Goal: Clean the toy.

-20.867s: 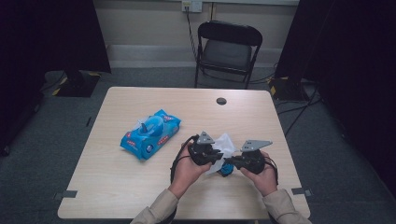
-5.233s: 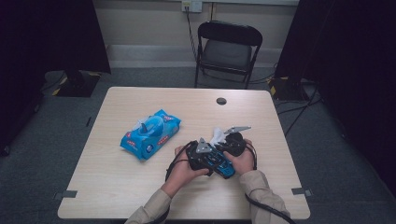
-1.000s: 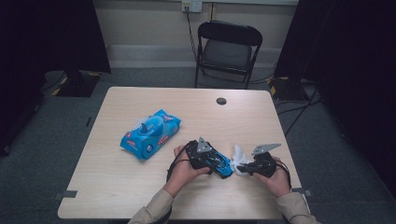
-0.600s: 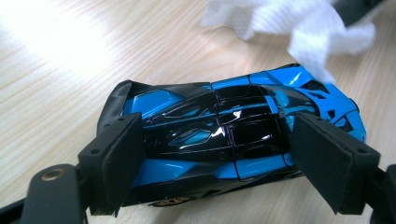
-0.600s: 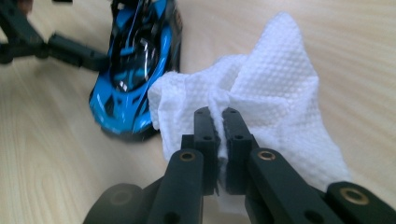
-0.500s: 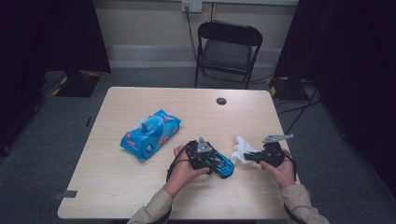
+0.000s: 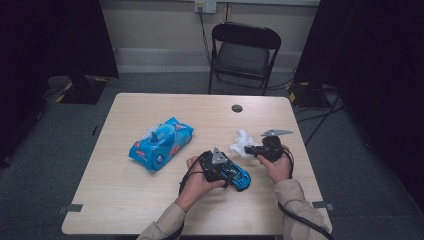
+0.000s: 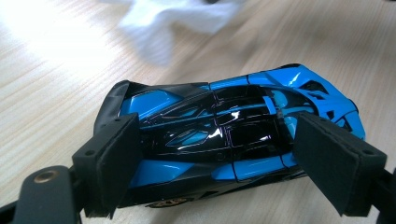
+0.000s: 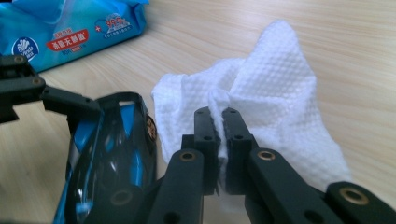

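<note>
Pale wood-grain surface (image 7: 150, 205), rectangular with rounded corners, standing on grey carpet floor (image 7: 50, 175). Small dark round cap (image 7: 237, 108) set into the surface near its far edge. Blue pack of wet wipes (image 7: 161, 142) lies flat on the left half, angled, well apart from the rest. White textured wipe (image 7: 241, 142) rests crumpled right of centre. Blue and black toy car (image 7: 240, 177) sits on the surface just near the wipe, toward the person's edge

Wipe (image 7: 242, 141) off the toy car (image 7: 236, 174)
</note>
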### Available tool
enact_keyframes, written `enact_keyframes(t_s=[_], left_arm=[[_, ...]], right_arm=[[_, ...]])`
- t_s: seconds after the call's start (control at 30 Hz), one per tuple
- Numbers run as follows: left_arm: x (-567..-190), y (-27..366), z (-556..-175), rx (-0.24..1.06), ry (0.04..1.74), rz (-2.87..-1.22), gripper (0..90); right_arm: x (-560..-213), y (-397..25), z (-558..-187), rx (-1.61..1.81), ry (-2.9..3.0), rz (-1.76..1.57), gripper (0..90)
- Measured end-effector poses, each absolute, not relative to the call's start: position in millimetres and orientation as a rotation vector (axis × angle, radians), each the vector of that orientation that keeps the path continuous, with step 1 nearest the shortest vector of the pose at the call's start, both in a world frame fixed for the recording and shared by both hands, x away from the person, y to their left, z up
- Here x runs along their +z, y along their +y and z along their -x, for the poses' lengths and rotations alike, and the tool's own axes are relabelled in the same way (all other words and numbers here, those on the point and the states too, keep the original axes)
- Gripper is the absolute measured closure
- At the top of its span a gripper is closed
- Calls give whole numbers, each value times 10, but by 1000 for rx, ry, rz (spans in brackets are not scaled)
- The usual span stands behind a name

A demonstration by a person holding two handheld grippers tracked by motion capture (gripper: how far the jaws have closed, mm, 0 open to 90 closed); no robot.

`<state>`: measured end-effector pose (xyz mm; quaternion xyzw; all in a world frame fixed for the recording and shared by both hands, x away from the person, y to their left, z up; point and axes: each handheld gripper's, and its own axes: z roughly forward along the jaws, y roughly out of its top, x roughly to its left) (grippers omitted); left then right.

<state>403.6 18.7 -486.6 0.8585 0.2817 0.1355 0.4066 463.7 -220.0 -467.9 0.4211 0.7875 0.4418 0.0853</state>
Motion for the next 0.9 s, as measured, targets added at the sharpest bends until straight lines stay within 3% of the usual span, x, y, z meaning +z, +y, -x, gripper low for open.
enact_keyframes(t_s=[0.43,0.9], left_arm=[[-4863,192,-4038,333,708,-2167,154],[-4871,204,-4040,347,703,-2160,156]], right_arm=[[-4886,-1664,-4808,1246,2427,-1271,868],[-4992,-1571,-4802,1242,2499,-1228,868]])
